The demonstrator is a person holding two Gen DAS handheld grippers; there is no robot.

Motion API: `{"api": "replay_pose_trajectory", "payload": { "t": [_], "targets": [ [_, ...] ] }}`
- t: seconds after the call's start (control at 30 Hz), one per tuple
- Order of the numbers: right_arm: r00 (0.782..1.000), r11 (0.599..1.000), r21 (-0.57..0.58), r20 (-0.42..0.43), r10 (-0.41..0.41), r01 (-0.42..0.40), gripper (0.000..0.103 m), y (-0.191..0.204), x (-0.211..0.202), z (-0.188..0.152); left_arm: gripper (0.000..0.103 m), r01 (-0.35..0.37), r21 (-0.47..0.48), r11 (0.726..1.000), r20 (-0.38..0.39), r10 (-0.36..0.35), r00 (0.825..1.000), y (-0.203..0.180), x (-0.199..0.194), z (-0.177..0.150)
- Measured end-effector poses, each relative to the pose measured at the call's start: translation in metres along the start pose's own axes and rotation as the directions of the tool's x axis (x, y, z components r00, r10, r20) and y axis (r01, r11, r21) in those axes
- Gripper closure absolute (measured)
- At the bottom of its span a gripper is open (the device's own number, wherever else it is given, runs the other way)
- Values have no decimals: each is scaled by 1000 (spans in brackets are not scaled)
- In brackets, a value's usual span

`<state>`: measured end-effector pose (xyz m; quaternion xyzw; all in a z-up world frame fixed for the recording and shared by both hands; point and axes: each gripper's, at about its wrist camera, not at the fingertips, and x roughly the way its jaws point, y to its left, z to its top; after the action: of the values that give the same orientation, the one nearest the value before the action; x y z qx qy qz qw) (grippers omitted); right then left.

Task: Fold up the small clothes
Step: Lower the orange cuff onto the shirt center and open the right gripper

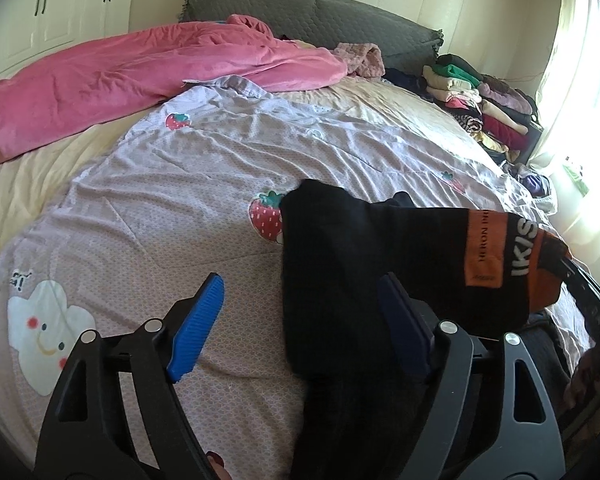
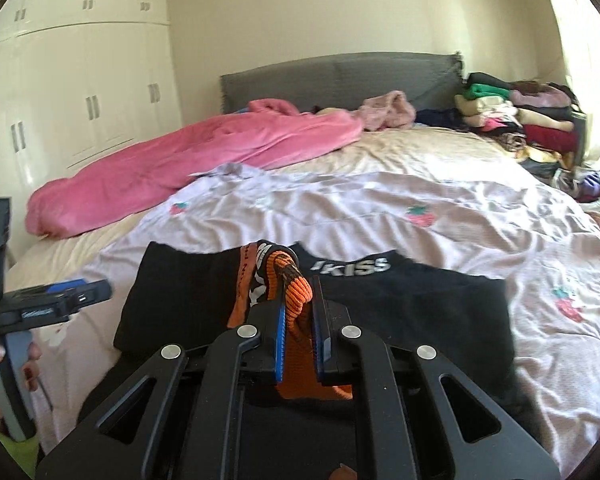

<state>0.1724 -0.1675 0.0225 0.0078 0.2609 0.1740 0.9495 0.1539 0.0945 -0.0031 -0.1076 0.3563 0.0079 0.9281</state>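
Step in hand: mid-fold, by my reading. My right gripper [image 2: 298, 312] is clamped on the orange ribbed waistband [image 2: 296, 296] of the black underwear [image 2: 400, 304], lifting that edge over the rest.
Garment: spread on the lilac strawberry quilt [image 2: 380, 208] on the bed, at 12 o'clock just ahead of my right gripper; white "KISS" lettering shows on the far band.
Left gripper [image 1: 300, 324]: fingers apart, nothing between the pads; black cloth lies against its right finger, at 1 o'clock.
Next move: I judge the raised edge must be carried across and laid flat; my free left gripper could pin the lower layer.
Containers: none seen; folded clothes stack [image 2: 516, 120] sits loose on the bed at 2 o'clock, far corner.
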Motion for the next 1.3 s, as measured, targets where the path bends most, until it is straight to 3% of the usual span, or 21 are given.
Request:
{"api": "replay_pose_trajectory", "payload": {
  "t": [0.47,0.67,1.0,1.13,1.3],
  "targets": [
    [980,980,33,-18,-198,199,94,-41,4,-5,31,25,48,999,-33,-23,999,-20,12,-7],
    [968,967,52,-29,-248,249,94,-54,4,-6,41,30,75,997,-38,-27,999,-37,22,-4],
    [962,960,85,-86,-258,265,94,-65,10,-10,49,77,157,985,-85,-64,994,-77,59,3],
    [960,960,79,-96,-262,270,94,-66,13,-12,49,90,154,984,-181,-61,982,-78,90,-9],
    [958,957,102,-117,-260,272,94,-70,17,-13,49,80,149,986,-192,-50,980,-76,96,-18]
  ]
}}
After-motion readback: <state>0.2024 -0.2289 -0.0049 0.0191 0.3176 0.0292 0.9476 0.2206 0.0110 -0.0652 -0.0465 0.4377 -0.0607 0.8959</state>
